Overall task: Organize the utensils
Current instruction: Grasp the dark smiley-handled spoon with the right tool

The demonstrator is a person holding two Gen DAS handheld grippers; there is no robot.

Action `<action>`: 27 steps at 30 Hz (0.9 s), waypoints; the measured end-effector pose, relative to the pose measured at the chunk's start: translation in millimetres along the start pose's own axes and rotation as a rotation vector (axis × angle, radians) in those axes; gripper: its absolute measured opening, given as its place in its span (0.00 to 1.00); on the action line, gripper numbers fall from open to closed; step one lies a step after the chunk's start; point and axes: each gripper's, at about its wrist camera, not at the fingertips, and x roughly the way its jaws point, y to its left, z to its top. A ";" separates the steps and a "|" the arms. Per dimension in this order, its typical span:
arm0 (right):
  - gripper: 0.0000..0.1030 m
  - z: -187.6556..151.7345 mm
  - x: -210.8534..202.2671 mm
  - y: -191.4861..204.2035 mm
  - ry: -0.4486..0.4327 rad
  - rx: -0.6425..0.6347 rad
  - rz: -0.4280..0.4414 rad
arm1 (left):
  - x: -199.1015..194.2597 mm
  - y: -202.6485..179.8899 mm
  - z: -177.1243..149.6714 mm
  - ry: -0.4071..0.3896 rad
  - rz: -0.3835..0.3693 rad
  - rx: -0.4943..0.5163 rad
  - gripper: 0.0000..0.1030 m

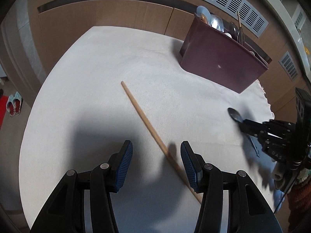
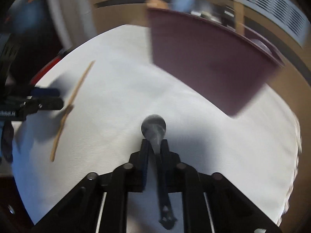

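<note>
A single wooden chopstick (image 1: pixel 143 118) lies slantwise on the white cloth (image 1: pixel 97 73). My left gripper (image 1: pixel 156 149) hangs open just over its near end, and the stick runs between the blue pads close to the right one. In the blurred right wrist view the same chopstick (image 2: pixel 73 99) lies at the left. My right gripper (image 2: pixel 154 145) is shut on the neck of a dark metal spoon (image 2: pixel 153 126), whose bowl sticks out ahead of the fingertips. That spoon (image 1: pixel 235 114) and the right gripper (image 1: pixel 245 126) also show at the right edge of the left wrist view.
A maroon utensil holder (image 1: pixel 221 58) stands at the far right of the cloth, with several spoons and a chopstick upright in it; the same holder (image 2: pixel 206 64) fills the right wrist view's upper right. Wooden cabinet fronts (image 1: pixel 107 17) run behind the table. Slippers (image 1: pixel 14 104) lie on the floor at left.
</note>
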 end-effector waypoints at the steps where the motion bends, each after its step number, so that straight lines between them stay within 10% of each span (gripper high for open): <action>1: 0.08 -2.6 -1.8 -6.2 0.000 0.032 -0.010 | 3.1 -0.2 3.3 0.000 0.008 0.004 0.51; 10: 0.12 -44.7 -23.9 -35.8 -0.013 0.230 -0.003 | 34.1 -11.1 39.6 -0.044 0.068 0.045 0.51; 18: 0.18 -53.7 -35.2 -28.5 -0.072 0.183 -0.094 | 48.0 -66.5 35.4 0.007 -0.063 0.220 0.51; 27: 0.20 -26.4 -10.9 -23.1 -0.069 0.134 -0.114 | 21.5 -37.1 9.7 0.050 -0.034 0.141 0.51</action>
